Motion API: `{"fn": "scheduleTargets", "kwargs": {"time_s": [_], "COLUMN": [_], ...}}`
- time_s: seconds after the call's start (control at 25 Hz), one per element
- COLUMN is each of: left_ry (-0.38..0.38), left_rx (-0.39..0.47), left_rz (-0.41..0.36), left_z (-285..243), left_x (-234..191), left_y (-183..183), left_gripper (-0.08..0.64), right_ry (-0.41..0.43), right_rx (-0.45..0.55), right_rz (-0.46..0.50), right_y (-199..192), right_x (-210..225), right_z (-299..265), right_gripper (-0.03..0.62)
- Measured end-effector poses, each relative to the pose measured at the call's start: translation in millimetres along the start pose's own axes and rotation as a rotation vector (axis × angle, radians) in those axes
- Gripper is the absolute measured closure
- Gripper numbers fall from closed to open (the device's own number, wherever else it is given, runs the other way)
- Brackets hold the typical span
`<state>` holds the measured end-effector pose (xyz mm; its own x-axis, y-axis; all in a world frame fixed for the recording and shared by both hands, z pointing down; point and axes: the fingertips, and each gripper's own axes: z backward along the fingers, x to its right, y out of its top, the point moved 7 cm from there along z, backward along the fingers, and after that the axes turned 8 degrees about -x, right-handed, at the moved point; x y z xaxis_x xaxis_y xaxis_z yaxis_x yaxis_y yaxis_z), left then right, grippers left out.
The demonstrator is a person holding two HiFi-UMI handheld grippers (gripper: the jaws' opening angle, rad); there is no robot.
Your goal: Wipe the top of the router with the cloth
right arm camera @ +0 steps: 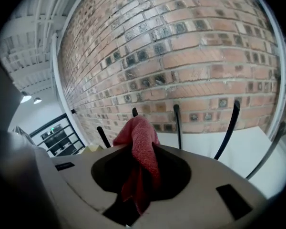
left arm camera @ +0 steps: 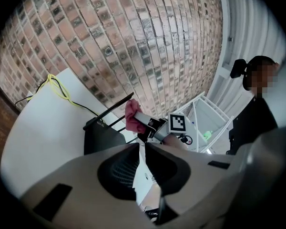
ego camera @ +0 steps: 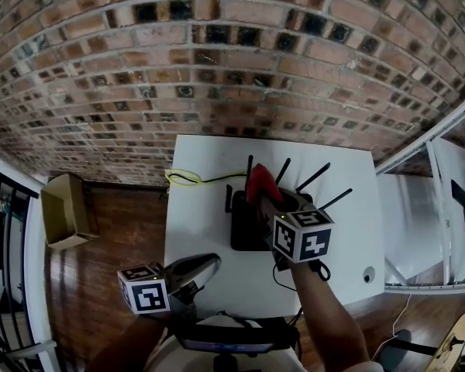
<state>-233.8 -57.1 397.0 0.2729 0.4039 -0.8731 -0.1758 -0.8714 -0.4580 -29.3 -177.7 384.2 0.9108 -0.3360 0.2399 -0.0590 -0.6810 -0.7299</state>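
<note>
**Mia:** What is in the right tongs [ego camera: 266, 198]?

**Ben:** A red fuzzy cloth [right arm camera: 142, 138]. The two sides of the tongs pinch it in the middle. One bit of the cloth sticks out past the tips and the rest hangs back between them.

**Mia:** Where is the cloth?

**Ben:** It is over the back part of the flat black router [ego camera: 246, 232], close to the thin black sticks [ego camera: 313, 178] that poke up from it. I cannot tell if the cloth touches the top of the router.

**Mia:** And where is the router?

**Ben:** It lies on the white counter [ego camera: 205, 208], near the middle. A black wire runs from it toward the near edge.

**Mia:** What about the left tongs [ego camera: 208, 263]?

**Ben:** They are pressed together, with nothing between them. They are low, at the near left edge of the counter, well apart from the router. They point toward it.

**Mia:** What else is on the counter?

**Ben:** A thin yellow wire [ego camera: 184, 178] curls at the far left edge. A small white round thing [ego camera: 370, 274] sits near the right corner.

**Mia:** What is behind the counter?

**Ben:** A red brick wall [ego camera: 217, 53]. On the left, a brown cardboard box [ego camera: 66, 210] stands open on the dark wood floor [ego camera: 116, 242].
</note>
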Motion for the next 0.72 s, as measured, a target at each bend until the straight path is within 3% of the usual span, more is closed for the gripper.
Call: {"fn": "scheduleTargets", "kwargs": {"time_s": [0.2, 0.44, 0.72], "left_ry": [0.016, 0.015, 0.035], "left_rx": [-0.008, 0.001, 0.000], "left_rz": [-0.006, 0.000, 0.011], "left_z": [0, 2, 2], "left_x": [-1, -1, -4], "left_y": [0, -2, -2], "left_gripper": [0.517, 0.517, 0.517], "right_ry": [-0.118, -0.192, -0.206], "right_rx": [0.088, 0.236, 0.124], "right_rz": [0.177, 0.374, 0.423], "right_y": [24, 58, 28], "right_x": [-5, -29, -24], "right_z": [11, 18, -21], "right_gripper": [0.485, 0.485, 0.485]}}
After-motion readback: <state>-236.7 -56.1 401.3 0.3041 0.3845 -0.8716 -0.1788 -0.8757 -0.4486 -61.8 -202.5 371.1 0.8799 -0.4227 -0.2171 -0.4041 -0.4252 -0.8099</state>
